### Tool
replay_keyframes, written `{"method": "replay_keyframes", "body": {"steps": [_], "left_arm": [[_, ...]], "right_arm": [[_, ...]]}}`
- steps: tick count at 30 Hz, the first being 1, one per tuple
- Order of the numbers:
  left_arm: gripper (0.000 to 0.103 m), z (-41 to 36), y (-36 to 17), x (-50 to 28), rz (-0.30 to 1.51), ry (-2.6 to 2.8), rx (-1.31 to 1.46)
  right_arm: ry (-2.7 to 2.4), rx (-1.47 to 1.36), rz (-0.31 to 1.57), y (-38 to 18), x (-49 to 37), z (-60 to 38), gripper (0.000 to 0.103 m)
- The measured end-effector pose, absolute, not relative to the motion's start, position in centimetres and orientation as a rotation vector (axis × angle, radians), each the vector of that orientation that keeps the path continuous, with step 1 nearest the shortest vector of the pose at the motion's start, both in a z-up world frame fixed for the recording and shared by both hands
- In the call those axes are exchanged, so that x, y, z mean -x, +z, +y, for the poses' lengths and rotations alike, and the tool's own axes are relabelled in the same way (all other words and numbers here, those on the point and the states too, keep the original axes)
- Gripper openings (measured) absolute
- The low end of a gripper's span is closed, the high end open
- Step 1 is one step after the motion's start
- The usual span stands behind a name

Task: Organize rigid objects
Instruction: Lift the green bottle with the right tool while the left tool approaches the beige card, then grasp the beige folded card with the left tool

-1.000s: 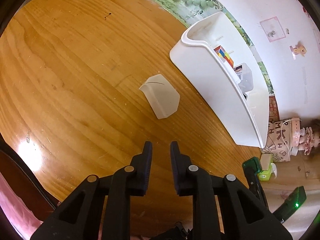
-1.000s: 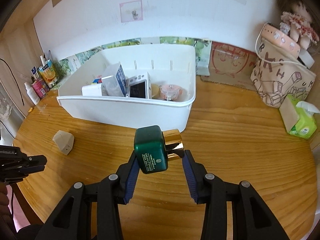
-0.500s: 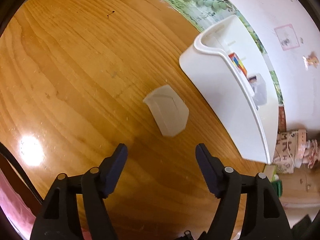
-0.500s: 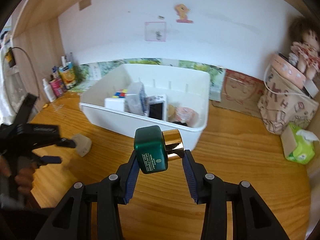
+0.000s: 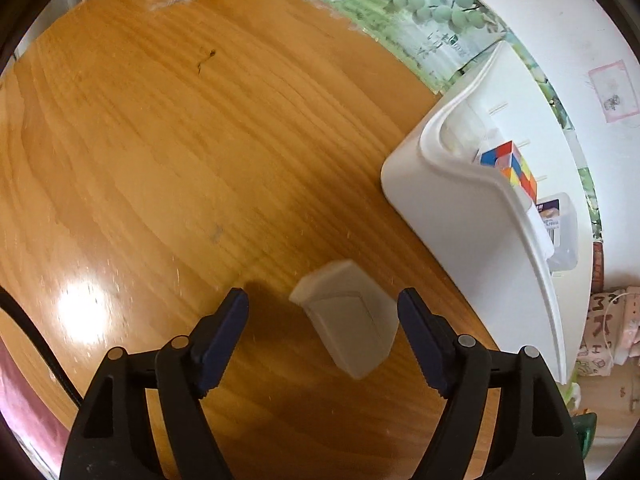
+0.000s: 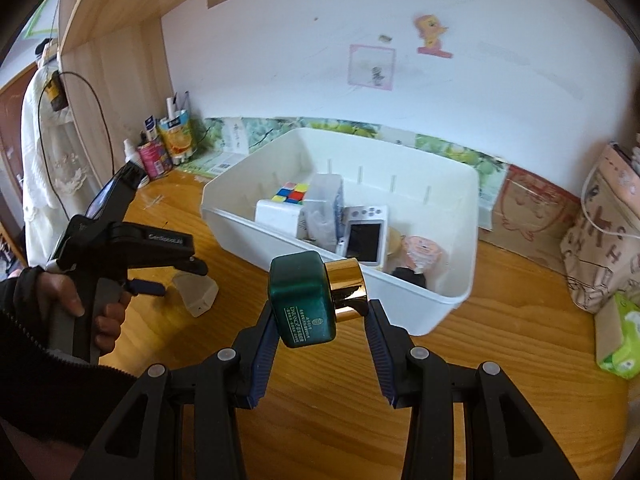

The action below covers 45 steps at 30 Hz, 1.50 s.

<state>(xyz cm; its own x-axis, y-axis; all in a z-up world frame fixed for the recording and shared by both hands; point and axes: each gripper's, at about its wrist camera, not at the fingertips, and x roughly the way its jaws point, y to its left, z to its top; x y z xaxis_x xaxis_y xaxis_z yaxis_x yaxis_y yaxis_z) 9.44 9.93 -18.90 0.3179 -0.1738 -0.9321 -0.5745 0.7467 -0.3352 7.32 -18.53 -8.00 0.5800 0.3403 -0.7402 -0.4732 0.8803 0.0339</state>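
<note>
A pale grey wedge-shaped box (image 5: 348, 320) lies on the wooden table (image 5: 160, 160), left of the white bin (image 5: 460, 216). My left gripper (image 5: 322, 320) is open, its fingers on either side of the box, apart from it. In the right wrist view the same left gripper (image 6: 160, 280) hangs over that box (image 6: 196, 294). My right gripper (image 6: 320, 320) is shut on a dark green bottle with a gold cap (image 6: 304, 304), held above the table in front of the bin (image 6: 320, 250). Inside the bin are a colour cube (image 6: 290, 194), a small camera (image 6: 364, 236) and other items.
Bottles and cans (image 6: 160, 148) stand at the back left by the wall. A patterned bag (image 6: 600, 248) and a green tissue pack (image 6: 618, 340) sit to the right of the bin. A person's hand (image 6: 72, 304) holds the left gripper.
The left gripper went from nearly shut to wide open and moved forward until it straddles the pale box. The right gripper rose and came nearer the bin, still holding the bottle.
</note>
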Motion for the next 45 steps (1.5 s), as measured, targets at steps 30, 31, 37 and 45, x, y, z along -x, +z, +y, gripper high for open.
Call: {"method": "replay_keyframes", "body": {"steps": [30,31,37,45], "left_arm": [[0.086,9.0,-19.6,-10.0,1.337,0.183,0.787],[0.086,8.7,-19.6,-10.2,1.341,0.171,0.787],[0.086,7.4,-19.6,-11.6,1.361,0.155,0.724],[0.086,5.0,-19.6,-14.3,1.42,0.18,0.557]], "right_arm": [[0.593,0.178,0.818,-8.6,-7.9,-17.9,0.043],[0.589,0.175,0.819,-8.6,-8.0,-18.0,0.043],[0.56,0.157,0.829,-8.8,-8.4,-18.5,0.043],[0.523,0.133,0.84,-9.1,-8.7,-18.9,0.043]]}}
